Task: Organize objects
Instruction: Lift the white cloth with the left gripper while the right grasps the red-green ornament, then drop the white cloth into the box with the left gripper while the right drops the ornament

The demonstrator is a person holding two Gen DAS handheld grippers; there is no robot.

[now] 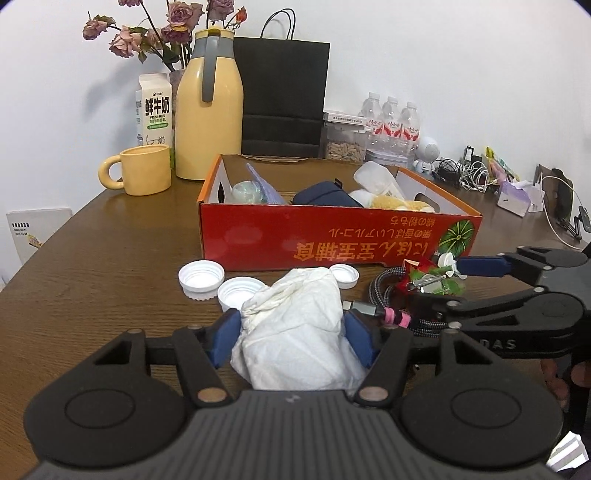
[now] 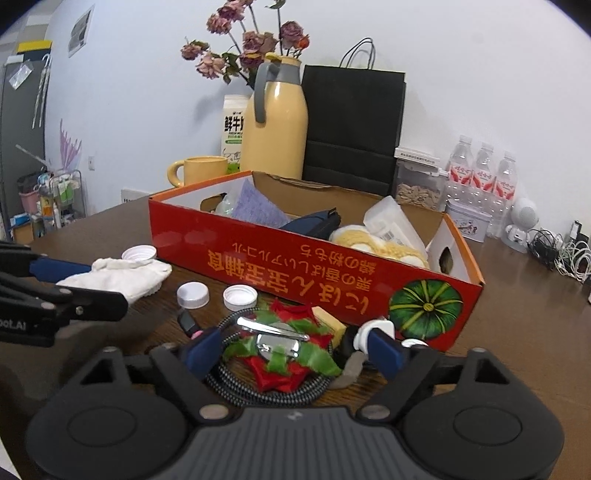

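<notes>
The red cardboard box (image 1: 332, 236) serves as the landmark on the brown wooden desk (image 1: 110, 258). In front of the box, the left gripper (image 1: 291, 332) has its blue fingers (image 1: 225, 332) pressed on both sides of a crumpled white cloth (image 1: 295, 325), gripping it. Three white bottle caps (image 1: 201, 277) lie between the cloth and the box front, close against the cloth's far edge. To the right of the cloth, also before the box, the right gripper (image 2: 291, 347) straddles a red and green ribbon ornament (image 2: 288, 354) carrying a metal clip (image 2: 273, 332), all lying on a coiled braided cable (image 2: 258, 391); its fingers (image 2: 203, 350) stand off the ornament on either side, not pinching it. A small yellow block (image 2: 328, 321) sits just behind the ornament against the box. Inside the box lie a dark blue pouch (image 1: 325, 194), a clear plastic packet (image 2: 391, 221) and yellow fabric (image 2: 373, 240). Behind the box stand a yellow mug (image 1: 144, 170), a yellow jug (image 1: 208, 107), a milk carton (image 1: 155, 107), dried roses (image 1: 173, 26), a black paper bag (image 1: 284, 96) and water bottles (image 1: 391, 118). The wall (image 1: 443, 55) is plain white.
</notes>
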